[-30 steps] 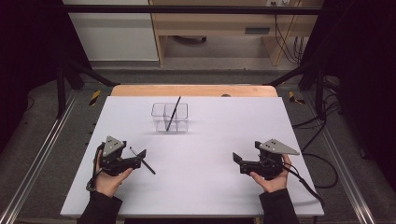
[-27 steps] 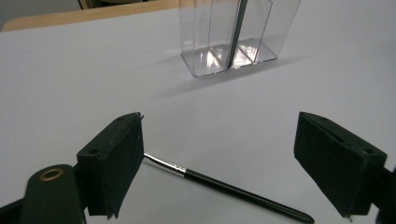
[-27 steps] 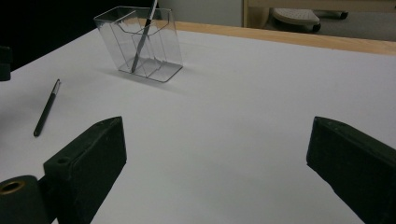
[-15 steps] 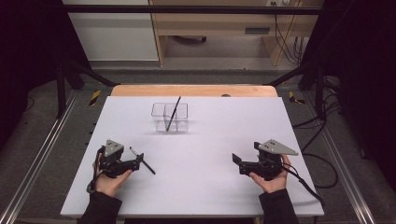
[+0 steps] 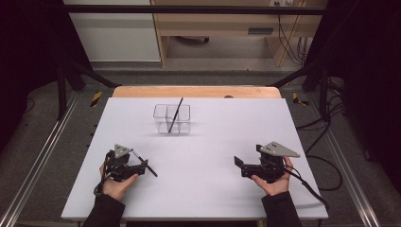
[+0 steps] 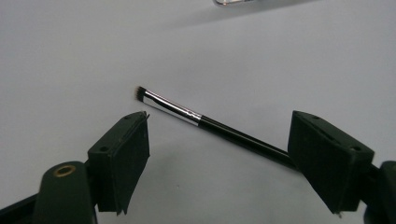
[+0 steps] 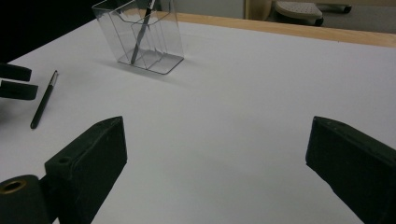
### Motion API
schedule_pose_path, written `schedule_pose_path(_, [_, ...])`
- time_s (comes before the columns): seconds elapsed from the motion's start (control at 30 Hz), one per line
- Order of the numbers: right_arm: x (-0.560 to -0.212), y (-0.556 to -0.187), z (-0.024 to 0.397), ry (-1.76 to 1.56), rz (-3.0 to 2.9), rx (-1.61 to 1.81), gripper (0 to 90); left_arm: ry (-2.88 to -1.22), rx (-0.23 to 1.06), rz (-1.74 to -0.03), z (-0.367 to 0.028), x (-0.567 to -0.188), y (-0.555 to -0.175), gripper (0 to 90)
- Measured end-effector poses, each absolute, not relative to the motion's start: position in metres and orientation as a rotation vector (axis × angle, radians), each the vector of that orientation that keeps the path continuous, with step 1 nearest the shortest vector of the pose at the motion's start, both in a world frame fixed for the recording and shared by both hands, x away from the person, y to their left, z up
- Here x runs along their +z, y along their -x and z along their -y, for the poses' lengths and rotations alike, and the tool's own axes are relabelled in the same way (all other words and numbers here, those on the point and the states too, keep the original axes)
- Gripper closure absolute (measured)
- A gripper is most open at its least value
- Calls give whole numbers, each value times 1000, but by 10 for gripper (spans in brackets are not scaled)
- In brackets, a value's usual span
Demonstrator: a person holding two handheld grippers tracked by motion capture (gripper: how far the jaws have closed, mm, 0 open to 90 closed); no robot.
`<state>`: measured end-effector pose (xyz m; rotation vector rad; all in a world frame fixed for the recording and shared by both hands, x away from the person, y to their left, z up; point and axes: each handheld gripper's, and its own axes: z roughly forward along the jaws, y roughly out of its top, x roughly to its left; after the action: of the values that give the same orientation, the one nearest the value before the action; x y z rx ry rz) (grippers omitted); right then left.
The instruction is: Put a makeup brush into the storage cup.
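- On the white table (image 5: pixel 208 189), near its left front part, a slim black makeup brush (image 6: pixel 205 122) lies flat, its silver ferrule and short dark bristle tip pointing away from the person.
- Around that brush sits the left gripper (image 6: pixel 219 149): its two black jaws stand apart on either side of the handle, and they have just been closing a little with the brush between them; the pads do not press on it.
- From above, the left gripper (image 5: pixel 142 168) is held low over the table by the left hand (image 5: pixel 116 184), with the brush (image 5: pixel 145 164) slanting out past its jaws.
- At the right front, the right gripper (image 5: pixel 239 163) rests in the right hand (image 5: pixel 274 182), jaws wide apart with bare table between them.
- Farther back, near the table's middle, a clear compartmented holder (image 5: pixel 172 118) stands upright with a second brush (image 5: pixel 176 113) leaning inside it.
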<state>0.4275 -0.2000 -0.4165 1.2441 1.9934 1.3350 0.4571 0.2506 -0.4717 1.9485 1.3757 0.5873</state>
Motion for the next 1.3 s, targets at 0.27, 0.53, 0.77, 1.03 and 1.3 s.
schedule_pose_path(0.27, [-419, -428, 198, -1249, -2000, 1321, 60, -1950, 569, -1388, -248, -476, -462, 231])
schedule_pose_path(0.53, [-417, -427, 200, -1251, -1989, 1323, 62, -1969, 555, -1391, -244, -479, -464, 257])
schedule_pose_path(0.77, [-417, -428, 199, -1252, -1988, 1323, 62, -1981, 573, -1403, -240, -480, -464, 297])
schedule_pose_path(1.03, [-417, -427, 199, -1252, -1992, 1320, 62, -2003, 592, -1414, -239, -478, -463, 375])
schedule_pose_path(1.3, [-417, -427, 199, -1252, -1991, 1320, 63, -2022, 570, -1406, -243, -475, -462, 473])
